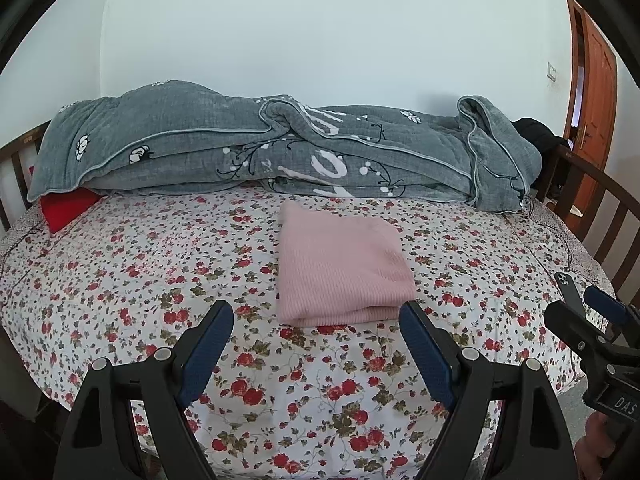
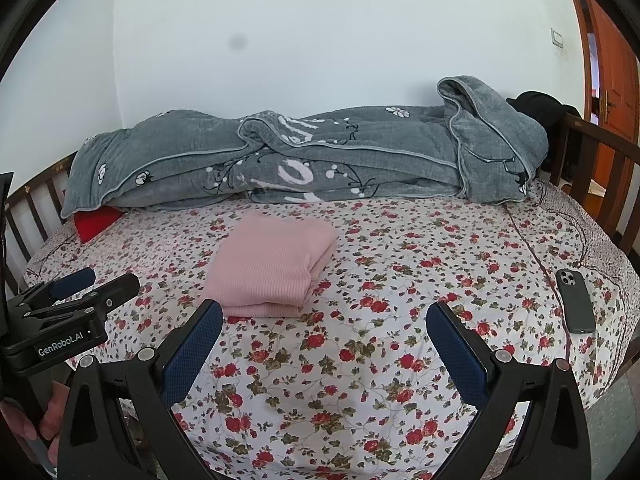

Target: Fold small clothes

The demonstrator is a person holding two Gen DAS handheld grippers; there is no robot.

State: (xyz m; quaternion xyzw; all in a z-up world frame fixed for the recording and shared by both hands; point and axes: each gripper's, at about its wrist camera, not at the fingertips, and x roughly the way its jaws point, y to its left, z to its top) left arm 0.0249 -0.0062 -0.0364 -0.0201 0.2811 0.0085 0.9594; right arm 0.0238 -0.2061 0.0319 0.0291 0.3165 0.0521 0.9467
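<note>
Left wrist view: pink garment (image 1: 340, 264) lies folded, perhaps in thirds, mid-frame on the bed (image 1: 120, 280); both grippers' jaws gape, empty.

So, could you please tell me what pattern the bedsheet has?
White with small red roses and green leaves on the bedsheet; clearest in the right wrist view.

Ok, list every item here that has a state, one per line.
pink garment: folded, flat on the bed.
left gripper: open, holding nothing.
right gripper: open, holding nothing.
grey quilt: bunched along the wall.
phone: face down on the sheet.
door: ajar.
</note>
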